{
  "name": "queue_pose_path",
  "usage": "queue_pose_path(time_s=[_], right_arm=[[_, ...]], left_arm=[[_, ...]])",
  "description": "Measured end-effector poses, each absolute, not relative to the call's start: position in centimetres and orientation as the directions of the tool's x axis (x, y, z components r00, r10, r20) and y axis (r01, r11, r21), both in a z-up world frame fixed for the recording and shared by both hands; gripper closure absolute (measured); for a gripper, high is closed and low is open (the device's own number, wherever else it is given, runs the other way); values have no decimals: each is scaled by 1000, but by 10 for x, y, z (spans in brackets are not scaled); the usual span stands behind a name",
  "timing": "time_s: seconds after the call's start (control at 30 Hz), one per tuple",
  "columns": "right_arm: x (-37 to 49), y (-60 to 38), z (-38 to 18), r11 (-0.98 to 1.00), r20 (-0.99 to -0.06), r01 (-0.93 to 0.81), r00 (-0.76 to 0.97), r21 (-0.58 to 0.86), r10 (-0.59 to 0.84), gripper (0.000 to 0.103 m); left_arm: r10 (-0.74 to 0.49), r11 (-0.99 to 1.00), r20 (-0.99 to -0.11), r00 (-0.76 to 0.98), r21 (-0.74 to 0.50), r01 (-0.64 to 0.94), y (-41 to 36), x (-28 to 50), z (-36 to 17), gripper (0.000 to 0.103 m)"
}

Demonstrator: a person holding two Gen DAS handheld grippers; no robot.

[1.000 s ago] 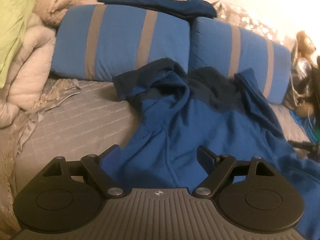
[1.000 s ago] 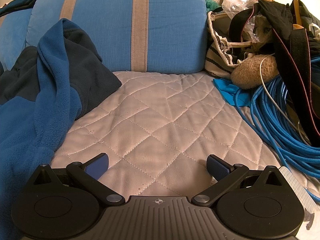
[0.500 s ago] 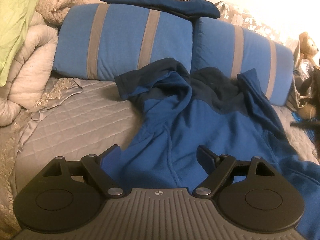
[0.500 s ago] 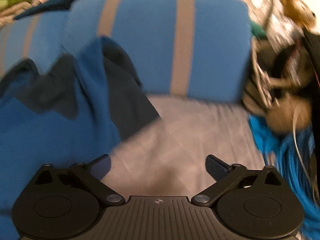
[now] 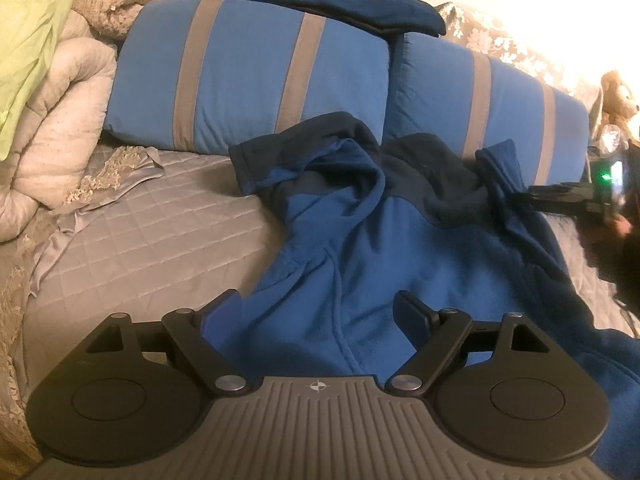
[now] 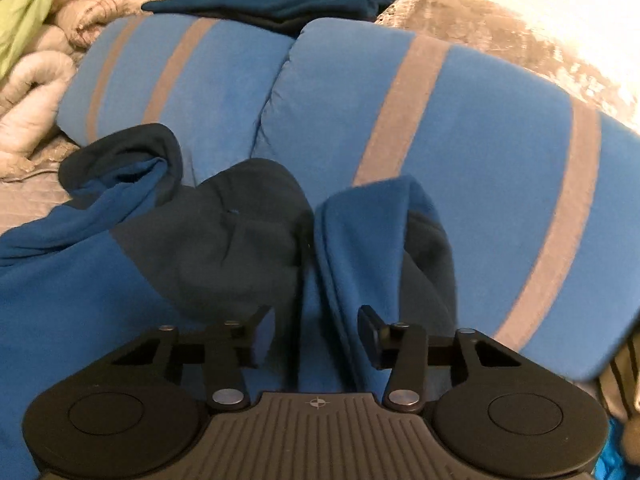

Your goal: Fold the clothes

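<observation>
grey quilted bed (image 5: 152, 240) carries a rumpled blue fleece (image 5: 400, 256) and two striped pillows (image 5: 248, 76)

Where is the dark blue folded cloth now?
In both views the dark blue folded cloth lies at the top, on the two striped pillows, above the crumpled fleece.

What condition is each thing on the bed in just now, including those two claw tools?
blue fleece jacket: unfolded, crumpled on the quilt
left gripper: open, over the jacket's hem
right gripper: open, straddling a sleeve fold
dark blue garment: folded, atop the pillows
striped pillows: propped side by side
</observation>
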State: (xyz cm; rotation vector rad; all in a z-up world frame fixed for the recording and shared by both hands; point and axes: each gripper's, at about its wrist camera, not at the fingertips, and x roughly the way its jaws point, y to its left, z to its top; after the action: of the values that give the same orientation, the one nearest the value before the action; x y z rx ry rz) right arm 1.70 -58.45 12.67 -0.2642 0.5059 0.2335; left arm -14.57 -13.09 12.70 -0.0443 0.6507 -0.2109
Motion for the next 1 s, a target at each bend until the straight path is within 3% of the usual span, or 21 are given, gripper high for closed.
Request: queue_pose_path(time_s=[0.13, 0.17, 0.2, 0.4, 0.73, 1.0], right_arm=[[45, -572, 121, 951, -492, -193, 869, -241, 52, 72], [52, -571, 119, 948, -503, -177, 864, -263, 22, 85], [57, -571, 118, 945, -511, -165, 860, -284, -4, 92], [36, -577, 136, 926, -498, -141, 865, -352, -58, 95], [-69, -644, 174, 976, -545, -79, 837, -201, -44, 95], [-144, -665, 146, 981, -666, -86, 744, -174, -53, 95]], left_arm=[[-216, 976, -599, 771, -121, 180, -129, -143, 126, 20], [-220, 975, -601, 768, -126, 181, -129, -142, 126, 20], [-224, 975, -603, 766, -132, 181, -128, -141, 125, 20], [-236, 972, -602, 763, -147, 184, -127, -140, 125, 20], [-219, 976, -598, 771, -136, 172, -130, -144, 125, 20], [-195, 981, -599, 777, -114, 159, -134, -145, 127, 20]])
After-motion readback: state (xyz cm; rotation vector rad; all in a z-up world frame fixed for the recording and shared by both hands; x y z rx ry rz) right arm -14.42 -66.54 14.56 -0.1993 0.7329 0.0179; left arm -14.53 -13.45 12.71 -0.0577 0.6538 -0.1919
